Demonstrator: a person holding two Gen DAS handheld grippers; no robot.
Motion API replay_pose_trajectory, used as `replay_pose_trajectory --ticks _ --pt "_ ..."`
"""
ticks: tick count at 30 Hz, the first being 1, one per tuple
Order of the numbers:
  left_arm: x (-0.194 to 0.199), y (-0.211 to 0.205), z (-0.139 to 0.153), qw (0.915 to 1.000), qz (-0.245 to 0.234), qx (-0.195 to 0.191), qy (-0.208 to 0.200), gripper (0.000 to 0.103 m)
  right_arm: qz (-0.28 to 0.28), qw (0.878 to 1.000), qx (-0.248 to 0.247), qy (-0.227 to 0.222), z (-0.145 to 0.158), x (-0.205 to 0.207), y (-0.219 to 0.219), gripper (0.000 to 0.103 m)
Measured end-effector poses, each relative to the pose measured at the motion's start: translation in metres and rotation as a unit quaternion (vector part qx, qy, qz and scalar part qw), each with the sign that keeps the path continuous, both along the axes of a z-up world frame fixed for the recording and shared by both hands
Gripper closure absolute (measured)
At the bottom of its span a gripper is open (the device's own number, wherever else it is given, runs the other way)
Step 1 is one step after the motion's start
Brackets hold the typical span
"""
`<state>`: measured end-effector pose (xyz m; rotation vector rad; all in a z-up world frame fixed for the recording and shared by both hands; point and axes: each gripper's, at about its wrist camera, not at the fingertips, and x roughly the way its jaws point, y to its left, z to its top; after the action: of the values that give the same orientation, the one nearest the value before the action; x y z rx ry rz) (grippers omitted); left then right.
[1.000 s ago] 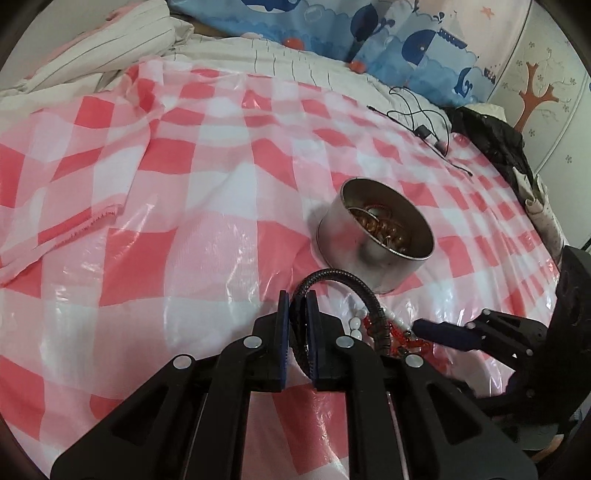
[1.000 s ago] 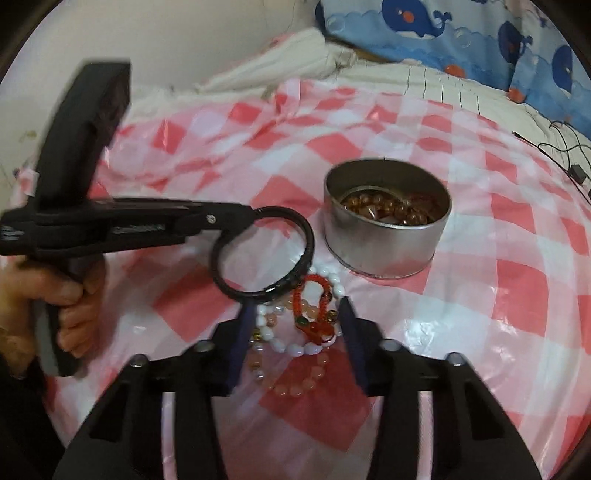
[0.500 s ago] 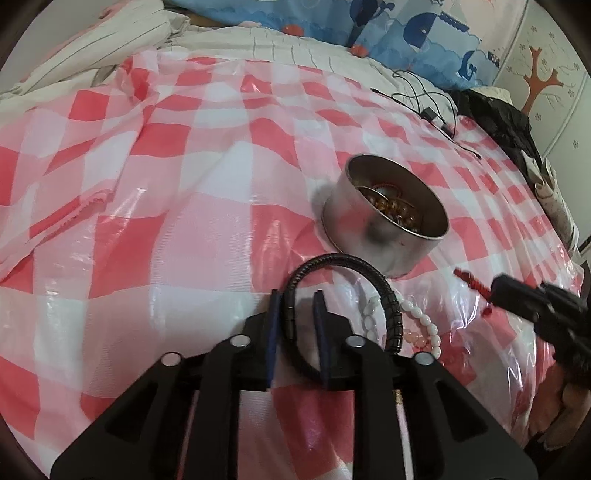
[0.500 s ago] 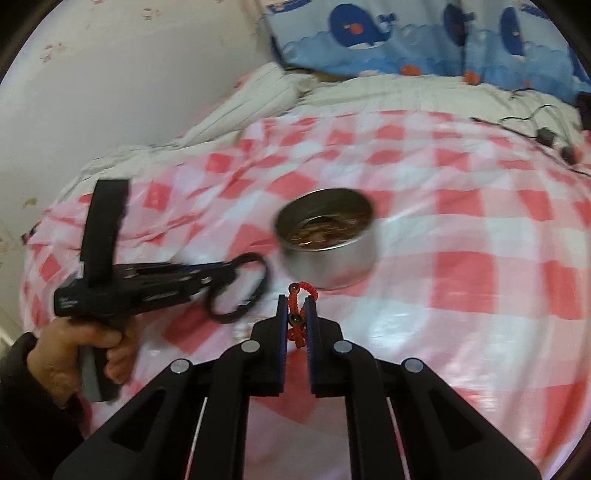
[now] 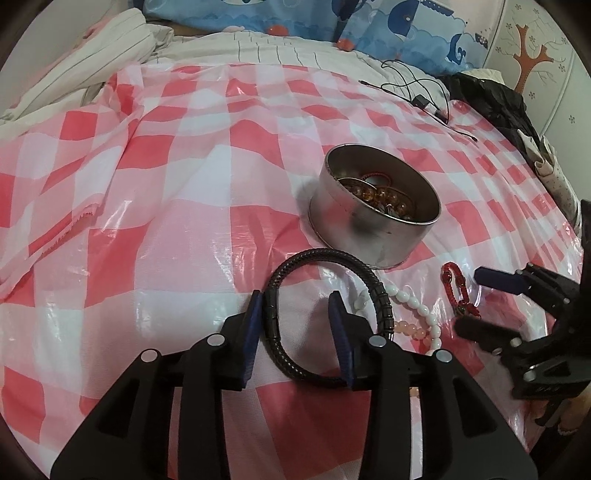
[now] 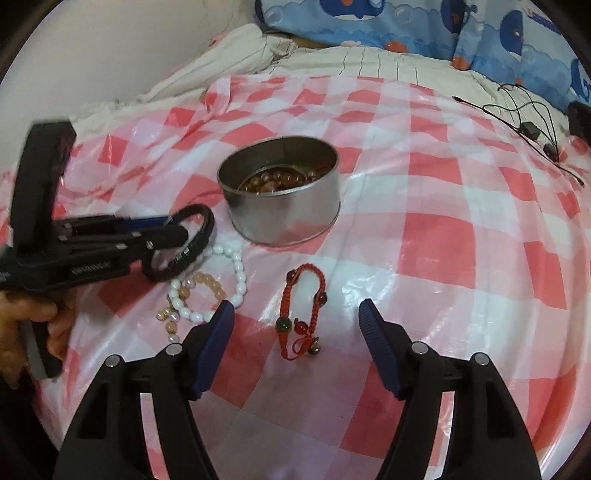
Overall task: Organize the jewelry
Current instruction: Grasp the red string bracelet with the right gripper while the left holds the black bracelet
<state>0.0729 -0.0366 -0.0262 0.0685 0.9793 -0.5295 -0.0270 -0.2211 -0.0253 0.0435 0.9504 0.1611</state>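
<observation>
A round metal tin (image 5: 373, 218) (image 6: 282, 201) holds amber bead bracelets. My left gripper (image 5: 297, 306) is open, its jaws standing either side of a black braided bracelet (image 5: 373, 284) that lies on the checked cloth; the gripper also shows in the right wrist view (image 6: 166, 229). A white bead bracelet (image 6: 236, 273) and a pink bead bracelet (image 6: 205, 282) lie beside it. My right gripper (image 6: 295, 317) is open, with a red cord bracelet (image 6: 306, 314) flat on the cloth between its jaws. The right gripper also shows in the left wrist view (image 5: 476, 299).
A red-and-white checked plastic cloth (image 5: 184, 221) covers the bed. A black charger cable (image 6: 528, 122) lies at the far right. A whale-print pillow (image 5: 332, 22) and a striped sheet (image 6: 229, 55) lie behind. Dark clothing (image 5: 491, 99) sits at the right.
Both grippers opened. The right let the red cord bracelet go onto the cloth. The left released the black bracelet, which now lies flat.
</observation>
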Motion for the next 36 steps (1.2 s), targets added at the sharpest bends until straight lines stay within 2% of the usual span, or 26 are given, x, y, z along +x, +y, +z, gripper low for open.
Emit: replay_pose_trajectory --ticks 3,4,5,7,10,12,14,18,19,20,21,22,25,27,28,29,33,34,35,36 --pt "-0.002 -0.002 0.0 1.0 -0.001 0.002 -0.003 0.066 -0.003 1.0 -0.003 0.006 -0.006 0.001 -0.001 0.036" --pt "-0.002 -0.002 -0.001 1.0 -0.002 0.005 -0.005 0.067 -0.003 1.0 -0.001 0.006 -0.006 0.001 -0.001 0.048" --pt "-0.003 -0.002 -0.001 0.9999 -0.003 0.008 -0.008 0.067 -0.004 1.0 0.001 0.008 -0.006 0.001 -0.002 0.07" --pt "-0.004 -0.004 0.0 0.9998 -0.006 0.015 -0.012 0.067 -0.005 1.0 0.007 0.009 -0.005 0.0 -0.005 0.092" --pt "-0.004 -0.004 0.0 0.9998 -0.007 0.017 -0.012 0.067 -0.004 1.0 0.004 0.004 -0.002 -0.001 -0.005 0.092" --pt "-0.004 -0.004 0.0 0.9998 -0.006 0.016 -0.012 0.066 -0.006 1.0 0.007 -0.006 0.001 -0.002 -0.005 0.086" --pt "-0.004 -0.004 0.0 0.9998 -0.008 0.016 -0.012 0.064 -0.009 1.0 -0.001 -0.015 0.003 -0.002 -0.004 0.05" --pt "-0.005 -0.006 0.0 0.9995 -0.01 0.024 -0.018 0.064 -0.001 1.0 -0.024 0.001 -0.006 0.0 0.002 0.052" --pt "-0.006 -0.007 0.0 0.9993 -0.011 0.029 -0.022 0.065 0.001 1.0 -0.026 0.001 -0.006 0.0 0.003 0.063" --pt "-0.007 -0.008 0.001 0.999 -0.012 0.034 -0.026 0.081 0.001 1.0 -0.023 0.001 -0.005 0.0 0.003 0.082" --pt "-0.01 -0.011 0.002 0.9983 -0.017 0.043 -0.034 0.092 -0.001 1.0 -0.018 0.001 -0.005 -0.001 0.001 0.089" --pt "-0.011 -0.012 0.003 0.998 -0.024 0.045 -0.038 0.096 -0.005 1.0 -0.015 -0.002 -0.004 -0.001 -0.001 0.091" --pt "-0.014 -0.014 0.006 0.9975 -0.03 0.047 -0.043 0.096 -0.013 1.0 -0.008 -0.013 0.002 -0.002 -0.006 0.092" --pt "-0.012 -0.013 0.004 0.9979 -0.026 0.047 -0.037 0.095 -0.022 1.0 -0.006 -0.017 0.004 -0.002 -0.008 0.085" --pt "-0.011 -0.012 0.004 0.9981 -0.023 0.046 -0.034 0.095 -0.023 1.0 -0.007 -0.017 0.003 -0.002 -0.009 0.068" --pt "-0.009 -0.011 0.003 0.9983 -0.021 0.044 -0.031 0.094 -0.022 1.0 -0.008 -0.017 0.003 -0.001 -0.008 0.055" --pt "-0.008 -0.012 0.0 0.9981 -0.021 0.05 -0.029 0.089 -0.009 1.0 -0.03 0.002 -0.007 0.001 -0.001 0.055" --pt "-0.009 -0.013 -0.001 0.9979 -0.022 0.053 -0.031 0.089 -0.007 0.999 -0.031 0.003 -0.007 0.001 0.0 0.062" --pt "-0.01 -0.015 -0.001 0.9975 -0.025 0.057 -0.034 0.089 -0.007 1.0 -0.029 0.005 -0.007 0.001 -0.001 0.075" --pt "-0.011 -0.016 -0.001 0.9971 -0.029 0.06 -0.037 0.089 -0.008 1.0 -0.025 0.006 -0.007 0.001 -0.003 0.081"
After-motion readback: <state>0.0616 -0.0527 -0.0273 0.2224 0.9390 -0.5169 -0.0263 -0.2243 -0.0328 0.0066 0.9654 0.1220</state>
